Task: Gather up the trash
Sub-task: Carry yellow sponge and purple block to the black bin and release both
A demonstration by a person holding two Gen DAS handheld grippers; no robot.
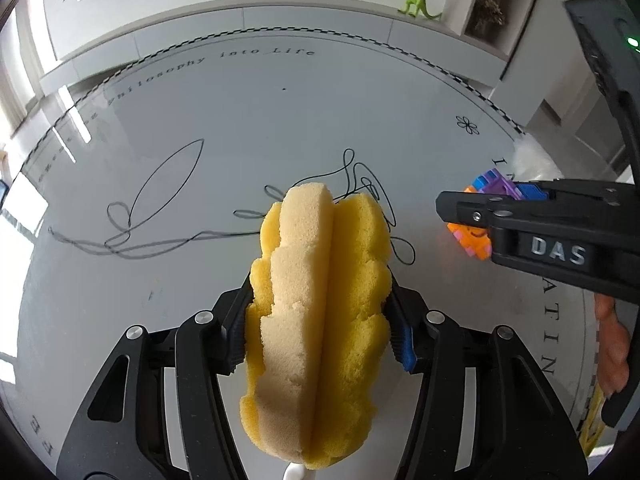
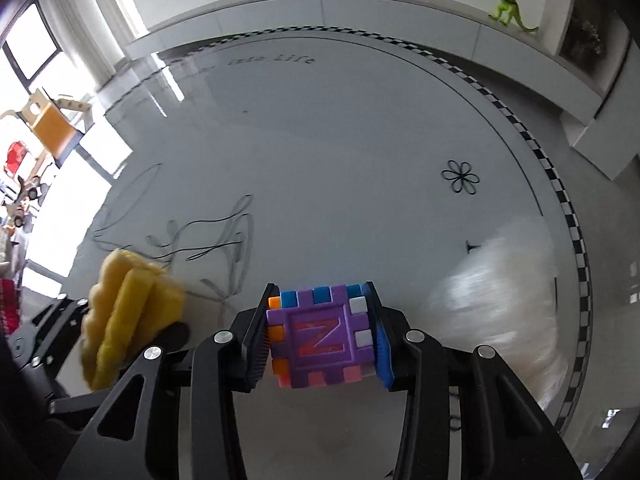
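Glossy white table (image 1: 280, 120), black thread (image 1: 160, 216)

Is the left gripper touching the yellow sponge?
Touching. The left wrist view shows the left gripper with both pads pressed into the yellow sponge, denting its sides.

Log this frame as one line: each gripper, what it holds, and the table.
left gripper: shut on yellow sponge | right gripper: shut on purple foam block | white table: black thread lying loose

Two wrist fisheyes, angled steeply down, close over shared white table (image 1: 280, 120), side by side
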